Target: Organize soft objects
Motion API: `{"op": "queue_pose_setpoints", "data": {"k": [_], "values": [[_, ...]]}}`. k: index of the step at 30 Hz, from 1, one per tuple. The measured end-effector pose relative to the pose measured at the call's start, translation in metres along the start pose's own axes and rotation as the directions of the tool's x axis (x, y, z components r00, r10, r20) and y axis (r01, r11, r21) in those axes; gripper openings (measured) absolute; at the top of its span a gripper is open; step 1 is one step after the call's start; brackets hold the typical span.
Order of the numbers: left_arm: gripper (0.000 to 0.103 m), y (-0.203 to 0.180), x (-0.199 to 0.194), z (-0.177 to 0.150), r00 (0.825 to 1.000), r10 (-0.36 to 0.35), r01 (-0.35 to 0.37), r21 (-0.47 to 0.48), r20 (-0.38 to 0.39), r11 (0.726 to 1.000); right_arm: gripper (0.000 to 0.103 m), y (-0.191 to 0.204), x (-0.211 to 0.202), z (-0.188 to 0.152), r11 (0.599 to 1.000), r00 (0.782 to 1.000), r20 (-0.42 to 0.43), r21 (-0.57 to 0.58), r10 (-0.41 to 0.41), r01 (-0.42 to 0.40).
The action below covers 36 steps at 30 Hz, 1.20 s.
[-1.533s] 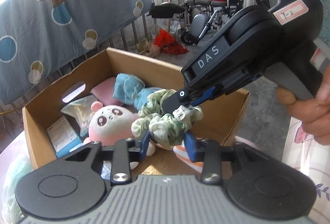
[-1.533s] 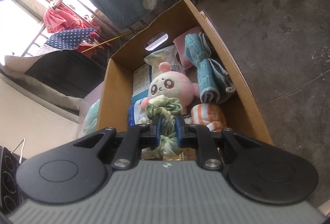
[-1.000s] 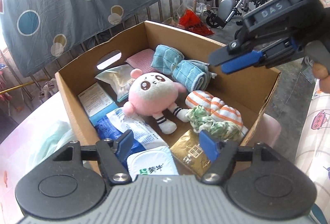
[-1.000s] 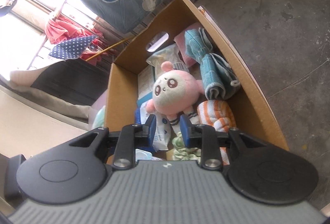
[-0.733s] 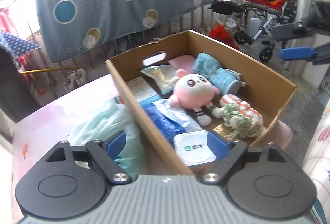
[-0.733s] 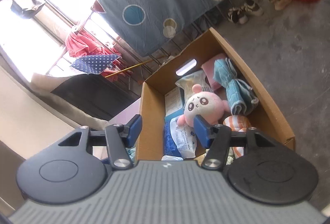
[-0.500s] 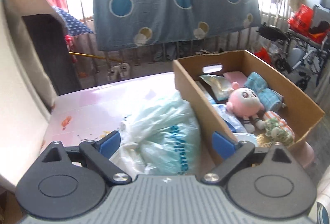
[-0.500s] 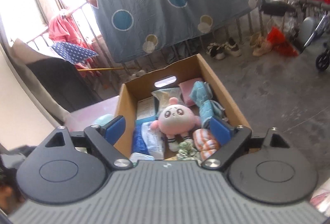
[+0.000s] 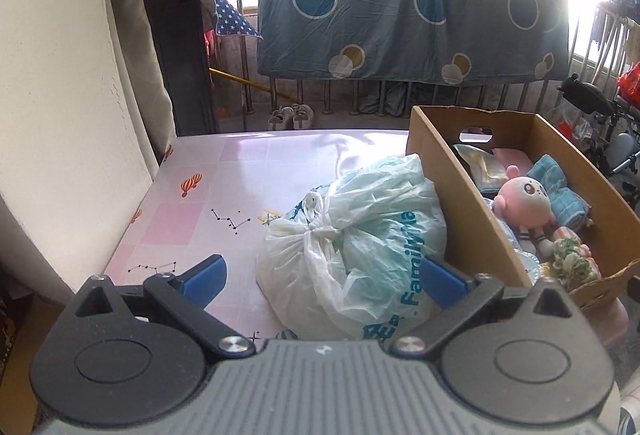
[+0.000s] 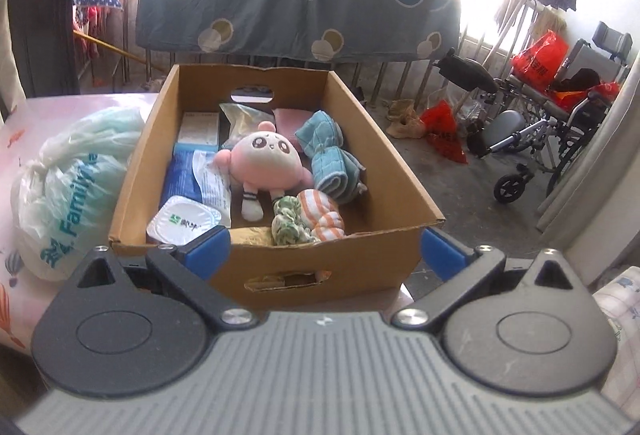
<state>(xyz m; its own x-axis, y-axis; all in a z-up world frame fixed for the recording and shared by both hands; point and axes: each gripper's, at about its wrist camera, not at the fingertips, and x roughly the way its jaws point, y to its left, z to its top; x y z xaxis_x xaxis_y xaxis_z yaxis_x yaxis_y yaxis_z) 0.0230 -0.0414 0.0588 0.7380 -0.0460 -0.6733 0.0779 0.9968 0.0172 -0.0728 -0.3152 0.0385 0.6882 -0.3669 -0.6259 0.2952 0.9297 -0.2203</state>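
A cardboard box [image 10: 280, 267] stands on the pink table and holds a pink plush doll [image 10: 262, 159], a rolled blue towel [image 10: 328, 159], an orange-striped cloth [image 10: 324, 213] and a green scrunchie [image 10: 288, 225] beside some packets. My right gripper [image 10: 325, 245] hangs in front of the box's near wall, jaws opening wide, nothing between them. My left gripper [image 9: 322, 271] faces a knotted white plastic bag [image 9: 360, 235] left of the box [image 9: 460, 203]. Its jaws are opening, and the pads stand clear of the bag. The scrunchie [image 9: 572, 255] shows there too.
The pink table [image 9: 200, 195] stretches left of the bag to a white wall [image 9: 60, 95]. A blue spotted sheet [image 9: 400, 27] hangs on the railing behind. A wheelchair [image 10: 540, 123] and red bags stand on the floor to the right.
Both grippers let go of the green scrunchie, which now lies in the box, and opened wide. Both drew back from the box, and the left one swung left toward the plastic bag.
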Motion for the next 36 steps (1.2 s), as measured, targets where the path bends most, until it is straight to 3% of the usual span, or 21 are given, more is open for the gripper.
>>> {"op": "queue_pose_setpoints", "data": {"k": [10, 17, 36], "values": [[0.103, -0.045, 0.027, -0.013, 0.998, 0.001, 0.005, 0.098, -0.063, 0.995, 0.102, -0.008, 0.019, -0.002, 0.986, 0.989, -0.038, 0.088, 0.142, -0.139], [0.103, -0.061, 0.041, -0.015, 0.994, -0.021, 0.032, 0.098, -0.107, 0.995, 0.102, -0.015, 0.035, 0.002, 0.945, 0.954, -0.089, 0.187, 0.287, -0.267], [0.103, -0.073, 0.044, -0.017, 0.991, 0.039, -0.023, 0.129, -0.124, 0.991, 0.102, -0.014, 0.049, 0.004, 0.938, 0.945, -0.123, 0.215, 0.302, -0.272]]}}
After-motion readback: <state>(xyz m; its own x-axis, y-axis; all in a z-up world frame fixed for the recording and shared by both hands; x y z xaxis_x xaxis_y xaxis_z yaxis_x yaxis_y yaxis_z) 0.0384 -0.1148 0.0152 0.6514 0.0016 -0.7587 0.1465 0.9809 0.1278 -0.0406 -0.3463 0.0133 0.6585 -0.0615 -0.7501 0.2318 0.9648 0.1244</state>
